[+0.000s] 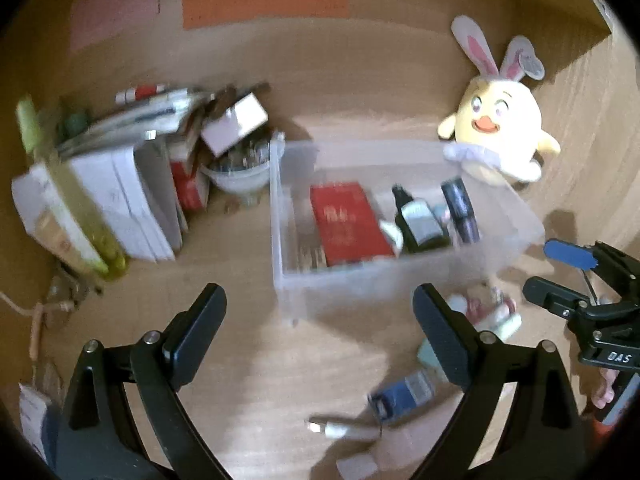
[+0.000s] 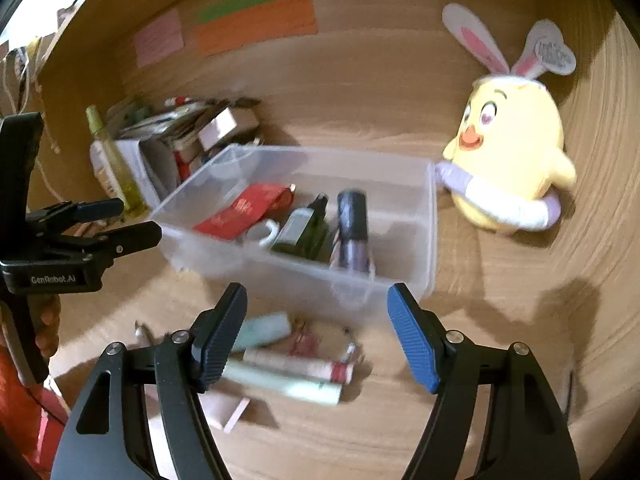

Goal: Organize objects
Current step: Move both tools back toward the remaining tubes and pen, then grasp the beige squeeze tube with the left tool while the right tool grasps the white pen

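Both hand-held grippers, left (image 1: 320, 336) and right (image 2: 316, 336), gape wide and empty above the desk (image 2: 500, 320). Bin (image 2: 424, 216) holds red box (image 2: 244, 212) and bottles; tubes (image 2: 296, 368) lie just before it.

I see the clear bin (image 2: 420, 216) open on the wooden surface. Inside it, a red box (image 2: 244, 210) leans at the left, then a white cup (image 2: 266, 232), a dark green bottle (image 2: 304, 224) and a black tube (image 2: 352, 228). Just in front of the bin, mint tubes (image 2: 280, 382) and a pink-capped tube (image 2: 300, 366) lie flat together.
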A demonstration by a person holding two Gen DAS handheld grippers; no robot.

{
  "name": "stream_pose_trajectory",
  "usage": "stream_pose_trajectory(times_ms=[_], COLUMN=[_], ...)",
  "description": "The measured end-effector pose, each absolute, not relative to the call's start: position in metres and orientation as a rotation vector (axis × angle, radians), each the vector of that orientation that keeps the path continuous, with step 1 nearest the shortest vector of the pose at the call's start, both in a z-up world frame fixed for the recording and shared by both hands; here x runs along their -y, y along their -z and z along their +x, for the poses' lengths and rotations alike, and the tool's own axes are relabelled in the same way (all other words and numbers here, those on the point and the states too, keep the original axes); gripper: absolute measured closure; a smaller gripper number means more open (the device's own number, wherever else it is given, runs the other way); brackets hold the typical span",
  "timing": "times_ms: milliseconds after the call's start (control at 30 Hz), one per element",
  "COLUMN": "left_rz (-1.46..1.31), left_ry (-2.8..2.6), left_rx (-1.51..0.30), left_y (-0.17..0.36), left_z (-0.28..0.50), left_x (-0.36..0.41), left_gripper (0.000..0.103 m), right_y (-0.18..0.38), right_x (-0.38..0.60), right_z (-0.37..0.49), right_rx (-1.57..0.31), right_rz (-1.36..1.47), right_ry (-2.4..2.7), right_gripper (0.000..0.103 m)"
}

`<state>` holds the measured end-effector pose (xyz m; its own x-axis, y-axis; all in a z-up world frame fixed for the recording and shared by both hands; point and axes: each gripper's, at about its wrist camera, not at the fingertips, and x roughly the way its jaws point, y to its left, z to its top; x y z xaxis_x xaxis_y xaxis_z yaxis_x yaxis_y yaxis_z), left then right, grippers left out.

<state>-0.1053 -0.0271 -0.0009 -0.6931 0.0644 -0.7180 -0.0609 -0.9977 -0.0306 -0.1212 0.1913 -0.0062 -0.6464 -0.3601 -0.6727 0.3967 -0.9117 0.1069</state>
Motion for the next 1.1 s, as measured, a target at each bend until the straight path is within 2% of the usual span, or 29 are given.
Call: stream_pose_trajectory(times_ms=[100,267,633,900,1100], left_rz=[-1.248,-1.312,-1.287,-1.309,-1.315], left_ry=[-2.789,-2.722,-2.587,-2.474,-2.439], left_rx=[0.002,-0.004,-0.084,-0.230,-0.182], left_y=[0.015,0.035,0.048,0.068,0.070], left_z=[-0.093,-0.073,-0.042,-0.047,-0.057], left_x=[0.026,0.019,-0.017,-0.045,-0.041], left_gripper=[0.007,0.007,0.007,0.007,0.008], right_y=[0.020,0.034,0.054,0.065,0.063], right_x=[-0.192,-0.197,-0.191,-0.181,-0.179], right_z=[-0.114,-0.102,-0.069,-0.074,-0.093], right_rx=[-0.074,-0.072,-0.215,-0.185,-0.030], right_rz=[1.058,1.110,1.175,1.205,1.220], right_ry=[2.492,2.445,2.453,2.404,2.322], right_gripper=[0.034,0.050,0.050,0.050,0.050])
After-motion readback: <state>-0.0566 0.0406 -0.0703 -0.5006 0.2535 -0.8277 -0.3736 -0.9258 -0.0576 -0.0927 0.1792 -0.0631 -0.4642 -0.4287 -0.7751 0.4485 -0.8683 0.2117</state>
